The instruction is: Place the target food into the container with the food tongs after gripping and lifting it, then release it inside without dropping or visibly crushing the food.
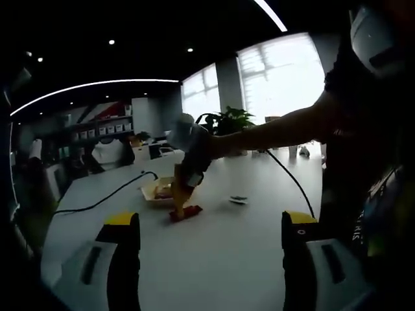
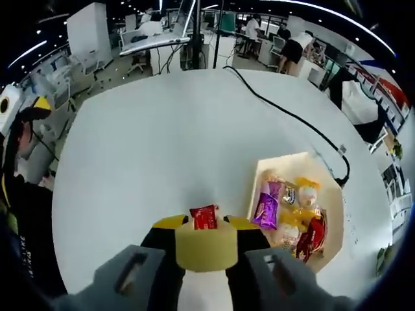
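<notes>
White round table (image 2: 149, 149) in open office, left gripper (image 1: 211, 243) spread open, right gripper (image 2: 205, 223) clamping yellow tongs (image 2: 205, 247)

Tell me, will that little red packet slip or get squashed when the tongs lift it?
The red packet looks like a glossy wrapped snack, so it is probably light and a bit slippery. It lies flat on the table, so it should not roll. Its wrapper likely crumples easily; the tongs would need a gentle squeeze.

Dim open office: bright windows (image 1: 279, 78), ceiling light strips (image 1: 91, 87), perhaps shelving (image 1: 97, 129) behind.
</notes>
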Demonstrator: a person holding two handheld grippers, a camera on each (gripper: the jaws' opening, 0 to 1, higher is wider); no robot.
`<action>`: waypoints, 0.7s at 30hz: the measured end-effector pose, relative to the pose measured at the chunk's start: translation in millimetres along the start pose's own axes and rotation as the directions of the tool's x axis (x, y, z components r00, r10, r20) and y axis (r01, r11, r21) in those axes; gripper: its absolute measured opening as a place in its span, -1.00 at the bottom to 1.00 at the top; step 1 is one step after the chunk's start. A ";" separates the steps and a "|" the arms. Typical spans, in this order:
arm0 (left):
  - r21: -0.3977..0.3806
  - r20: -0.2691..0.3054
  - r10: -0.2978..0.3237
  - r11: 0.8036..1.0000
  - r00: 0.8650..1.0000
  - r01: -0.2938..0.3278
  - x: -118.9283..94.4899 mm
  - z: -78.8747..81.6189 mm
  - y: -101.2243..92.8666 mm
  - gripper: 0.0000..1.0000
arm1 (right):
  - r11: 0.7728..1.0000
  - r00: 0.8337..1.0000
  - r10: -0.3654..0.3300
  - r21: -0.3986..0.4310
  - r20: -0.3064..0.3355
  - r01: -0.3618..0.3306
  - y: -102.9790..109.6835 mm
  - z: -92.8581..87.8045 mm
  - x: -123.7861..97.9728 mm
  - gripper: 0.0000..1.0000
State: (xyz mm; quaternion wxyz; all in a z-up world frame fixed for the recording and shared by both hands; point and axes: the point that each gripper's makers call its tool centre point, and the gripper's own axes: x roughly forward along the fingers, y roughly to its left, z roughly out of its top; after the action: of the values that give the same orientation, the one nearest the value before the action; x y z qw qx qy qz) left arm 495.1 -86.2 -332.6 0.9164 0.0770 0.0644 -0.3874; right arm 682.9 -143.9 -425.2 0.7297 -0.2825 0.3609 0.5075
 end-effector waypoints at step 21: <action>0.017 0.000 -0.027 0.999 1.000 0.027 0.9 0.9 -5.4 0.92 | 0.952 0.853 -0.294 0.216 0.431 0.218 -39.6 57.4 -94.7 -0.67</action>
State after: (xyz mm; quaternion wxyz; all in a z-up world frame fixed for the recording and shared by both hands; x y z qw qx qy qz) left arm 492.0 -90.7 -332.4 0.9104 0.0836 0.0620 -0.4004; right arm 712.8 -162.9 -313.1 0.8754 -0.1411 0.1769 0.4272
